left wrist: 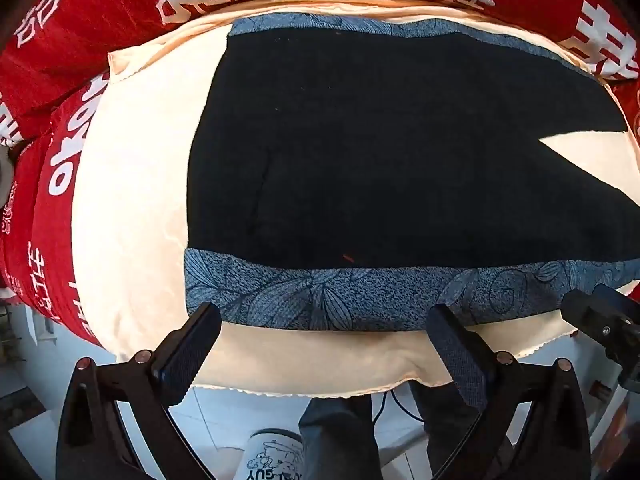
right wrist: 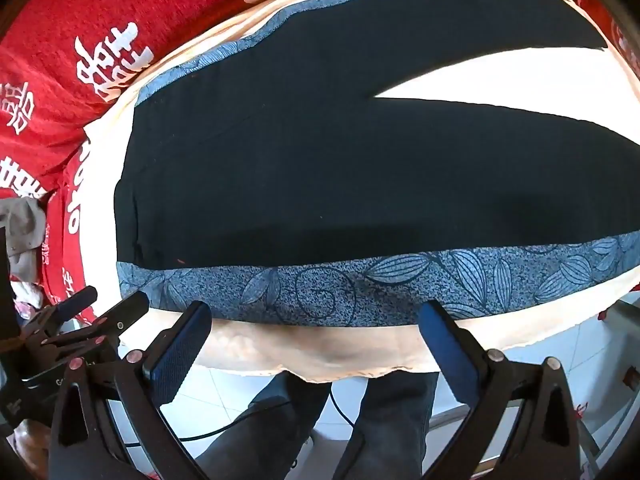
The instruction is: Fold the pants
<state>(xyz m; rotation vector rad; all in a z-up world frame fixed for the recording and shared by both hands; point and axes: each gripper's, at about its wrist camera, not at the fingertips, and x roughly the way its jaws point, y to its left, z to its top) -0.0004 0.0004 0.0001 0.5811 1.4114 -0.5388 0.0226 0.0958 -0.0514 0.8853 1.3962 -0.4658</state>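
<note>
From the right wrist alone, pants (right wrist: 320, 168) show both legs fully parted.

A cream cloth (left wrist: 132, 208) covers the work surface, its scalloped edge hanging over the near side. Around it on the far and left sides lies a red fabric (left wrist: 100, 12) printed with white characters (partly Chinese, partly Korean by the look of them). Below the edge, a white tiled floor (right wrist: 224, 396) shows, with a thin dark cable (right wrist: 240, 420) across it. A white shoe (left wrist: 276, 456) bearing a cartoon print and letters rests on the floor.
</note>
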